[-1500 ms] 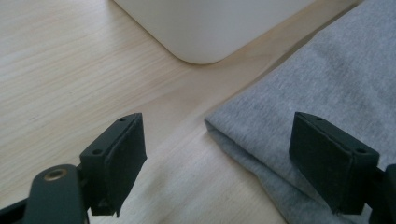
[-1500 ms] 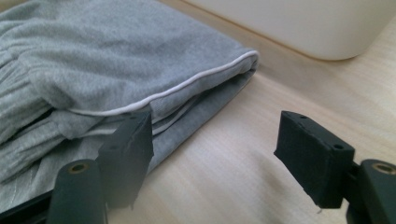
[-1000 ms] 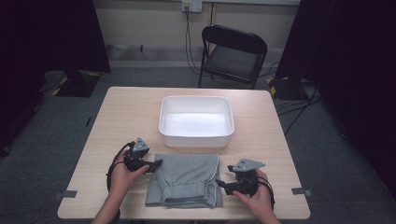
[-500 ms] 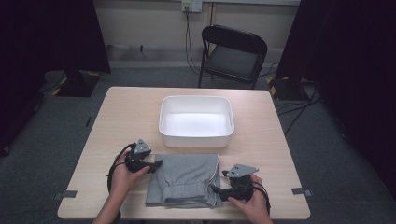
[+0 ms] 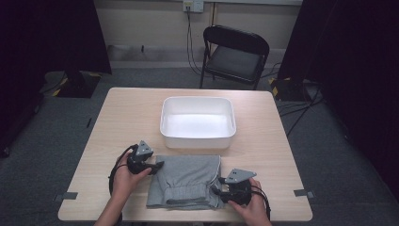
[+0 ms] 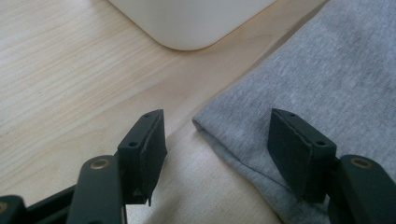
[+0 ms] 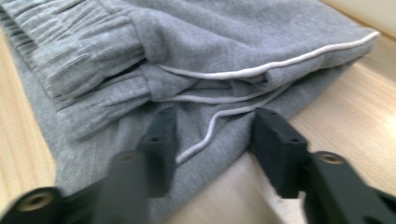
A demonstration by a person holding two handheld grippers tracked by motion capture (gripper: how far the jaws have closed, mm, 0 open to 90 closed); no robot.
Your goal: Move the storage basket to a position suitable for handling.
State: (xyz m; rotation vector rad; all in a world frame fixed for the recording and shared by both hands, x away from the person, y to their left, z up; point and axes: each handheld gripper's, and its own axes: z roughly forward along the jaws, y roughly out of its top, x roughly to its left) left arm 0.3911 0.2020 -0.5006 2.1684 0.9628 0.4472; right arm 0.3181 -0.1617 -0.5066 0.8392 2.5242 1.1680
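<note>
Right gripper shifted nearer onto folded garment (jaws closing).

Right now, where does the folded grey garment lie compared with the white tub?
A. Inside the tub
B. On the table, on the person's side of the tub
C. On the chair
B: the grey garment lies flat on the table, nearer the person than the white tub.

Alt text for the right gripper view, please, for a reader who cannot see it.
The right gripper sits low at the edge of a folded grey garment with white piping; its two black jaws have just been closing around the fabric edge, and whether the pads press it yet is unclear. Light wooden table shows beside the cloth.
</note>
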